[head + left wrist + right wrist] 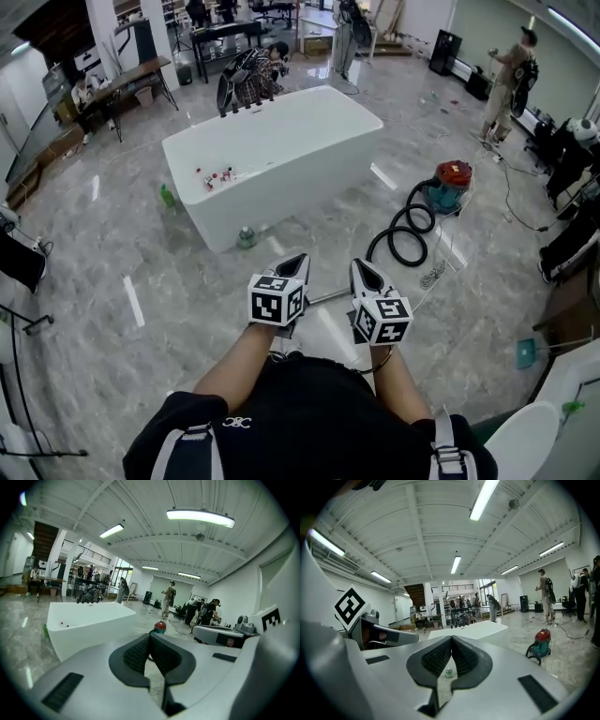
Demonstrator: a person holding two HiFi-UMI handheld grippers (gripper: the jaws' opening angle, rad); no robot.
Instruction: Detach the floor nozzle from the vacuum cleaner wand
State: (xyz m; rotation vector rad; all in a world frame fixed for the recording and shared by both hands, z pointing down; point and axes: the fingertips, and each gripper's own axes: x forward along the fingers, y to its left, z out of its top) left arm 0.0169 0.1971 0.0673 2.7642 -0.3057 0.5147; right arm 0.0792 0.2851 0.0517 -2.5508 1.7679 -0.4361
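Silver wand (325,298): short stretch showing, lower centre of my head view. Its black hose (410,232) coils up-right, toward the red-lidded canister (452,185).

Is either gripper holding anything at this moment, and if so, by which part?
Nothing is held. The left gripper and the right gripper each have their jaws closed together, with nothing between them.

The glossy grey marble floor (112,253) carries a white bathtub (272,155), with a green bottle (167,195) at its left end and a small jar (246,237) against its near side, and, well to the right, a red-topped vacuum canister (450,186) with its black hose (405,234) looped beside it.
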